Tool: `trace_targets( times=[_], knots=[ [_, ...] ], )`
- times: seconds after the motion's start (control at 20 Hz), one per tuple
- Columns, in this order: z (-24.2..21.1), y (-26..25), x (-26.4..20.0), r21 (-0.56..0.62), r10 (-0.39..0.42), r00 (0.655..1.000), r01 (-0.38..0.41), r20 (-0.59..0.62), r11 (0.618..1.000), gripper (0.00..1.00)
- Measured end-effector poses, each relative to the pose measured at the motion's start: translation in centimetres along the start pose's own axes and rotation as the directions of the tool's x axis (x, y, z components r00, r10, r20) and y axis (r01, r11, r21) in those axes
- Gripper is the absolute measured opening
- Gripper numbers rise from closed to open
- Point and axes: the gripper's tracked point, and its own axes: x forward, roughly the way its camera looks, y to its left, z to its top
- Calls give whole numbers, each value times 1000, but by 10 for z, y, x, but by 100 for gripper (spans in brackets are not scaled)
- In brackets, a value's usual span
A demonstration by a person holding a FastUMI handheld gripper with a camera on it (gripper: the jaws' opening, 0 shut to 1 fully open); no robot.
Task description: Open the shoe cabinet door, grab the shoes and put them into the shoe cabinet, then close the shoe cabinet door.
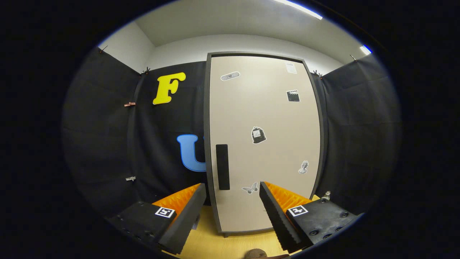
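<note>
The shoe cabinet door is seen closed, straight ahead of the tool, whose fingers are held apart and empty; its dark handle is untouched, so opening, loading the shoes and closing are all judged left to do

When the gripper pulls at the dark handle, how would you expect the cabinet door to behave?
The door looks like a stiff flat panel, so it should swing rather than flex. The handle looks flush and smooth, so the open gripper may slip. The tall, narrow cabinet might rock.
</note>
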Motion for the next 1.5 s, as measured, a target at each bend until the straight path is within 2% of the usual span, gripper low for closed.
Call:
trace_targets(
  times=[0.4, 0.8, 0.9, 1.0, 1.1, 1.15, 1.2, 1.3, 1.5],
  knots=[
    [-15, 23, 75, 4, 8, 1000, -7, -25, 1000, 98],
    [-17, 16, 135, 19, -43, 999, 43, -8, 999, 98],
    [-18, 12, 145, 12, -60, 998, 60, -9, 998, 92],
    [-17, 10, 152, 9, -70, 998, 70, -7, 998, 92],
    [-16, 9, 155, 3, -80, 997, 80, -3, 997, 77],
    [-15, 10, 154, 2, -78, 997, 78, 1, 997, 73],
    [-14, 16, 156, -2, -63, 998, 63, 10, 998, 62],
    [-13, 15, 156, -46, -85, 996, 86, 17, 995, 40],
    [-16, 15, 154, -62, -98, 995, 97, -10, 993, 31]
  ],
)
